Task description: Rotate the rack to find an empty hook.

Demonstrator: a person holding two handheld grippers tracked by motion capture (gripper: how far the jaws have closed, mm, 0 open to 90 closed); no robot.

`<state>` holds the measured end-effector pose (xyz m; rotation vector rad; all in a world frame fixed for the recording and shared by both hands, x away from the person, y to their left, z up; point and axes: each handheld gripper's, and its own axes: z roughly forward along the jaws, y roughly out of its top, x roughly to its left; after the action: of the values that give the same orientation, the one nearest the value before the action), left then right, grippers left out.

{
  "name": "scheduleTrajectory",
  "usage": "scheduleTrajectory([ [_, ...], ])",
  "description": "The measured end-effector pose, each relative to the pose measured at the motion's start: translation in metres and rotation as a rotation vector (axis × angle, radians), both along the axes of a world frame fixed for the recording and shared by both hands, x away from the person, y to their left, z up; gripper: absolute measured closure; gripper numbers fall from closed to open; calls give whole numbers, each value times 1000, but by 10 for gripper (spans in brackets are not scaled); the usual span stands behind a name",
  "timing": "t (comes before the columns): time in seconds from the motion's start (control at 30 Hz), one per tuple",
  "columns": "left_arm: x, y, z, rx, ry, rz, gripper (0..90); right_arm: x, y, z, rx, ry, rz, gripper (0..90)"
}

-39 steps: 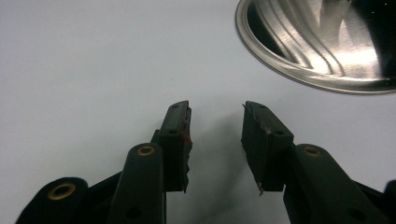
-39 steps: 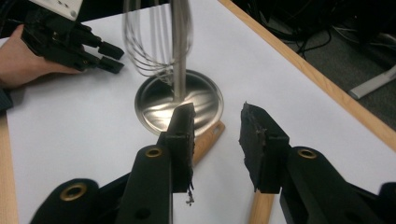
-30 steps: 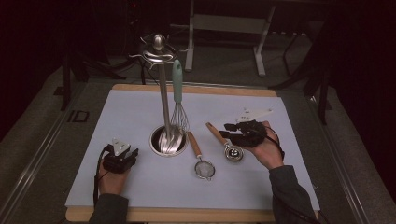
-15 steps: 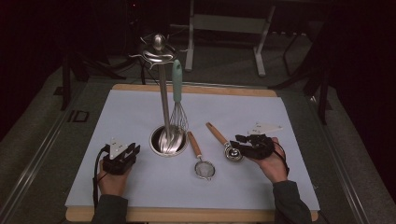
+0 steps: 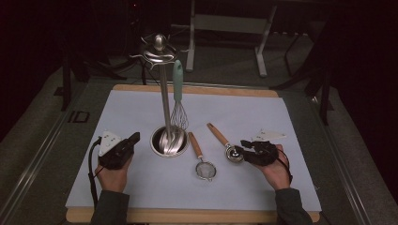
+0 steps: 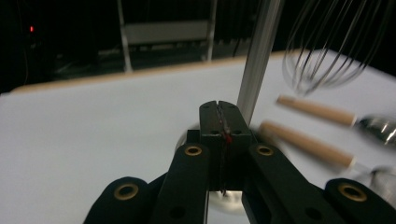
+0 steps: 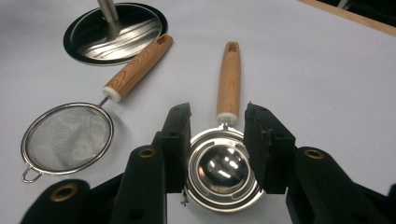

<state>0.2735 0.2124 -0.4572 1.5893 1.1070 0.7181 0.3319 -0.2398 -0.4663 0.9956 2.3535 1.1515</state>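
Jaws of the right gripper (image 7: 218,144) are seen apart, standing on both sides of the separator (image 7: 223,172) without pressing it. The separator lies flat on the mat (image 5: 281,122), at 5 o'clock from the stand (image 5: 169,140), its wooden handle pointed to 11 o'clock. The strainer (image 5: 205,169) is found just beside it, at its 9 o'clock. The left gripper (image 6: 219,122) is clenched on nothing, near the stand base. A slip is likely: the steel bowl is round and smooth, so it could be squeezed out if the jaws are closed on the rim. The strainer could also be pushed.
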Motion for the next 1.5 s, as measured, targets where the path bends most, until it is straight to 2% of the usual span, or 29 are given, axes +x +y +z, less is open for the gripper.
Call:
scheduleTrajectory([
  [0.17, -1, -6, 19, -62, -77, -21, 897, -2, -7, -3, 17, 10, -16, 613],
  [0.27, -2, -12, 33, -81, -129, -31, 898, -2, -11, -6, 16, 19, -27, 611],
  [0.4, -4, -21, 52, -81, -187, -53, 897, -1, -14, -11, 23, 32, -42, 611],
  [0.57, -5, -33, 77, -78, -266, -66, 897, -1, -11, -14, 20, 37, -35, 607],
  [0.8, 2, -45, 108, -115, -363, -74, 897, 0, -11, -17, 18, 43, -31, 614],
  [0.93, 3, -53, 124, -119, -412, -83, 897, 0, -14, -16, 21, 39, -39, 612],
  [1.07, 4, -60, 139, -132, -452, -95, 897, -1, -17, -14, 28, 31, -45, 612],
  [1.23, 6, -69, 157, -127, -491, -112, 897, 0, -20, -14, 30, 31, -53, 612],
  [1.33, 9, -73, 162, -120, -496, -110, 897, 0, -22, -15, 31, 32, -56, 612],
  [1.5, 12, -71, 166, -132, -494, -96, 897, -1, -24, -13, 39, 29, -60, 612],
])
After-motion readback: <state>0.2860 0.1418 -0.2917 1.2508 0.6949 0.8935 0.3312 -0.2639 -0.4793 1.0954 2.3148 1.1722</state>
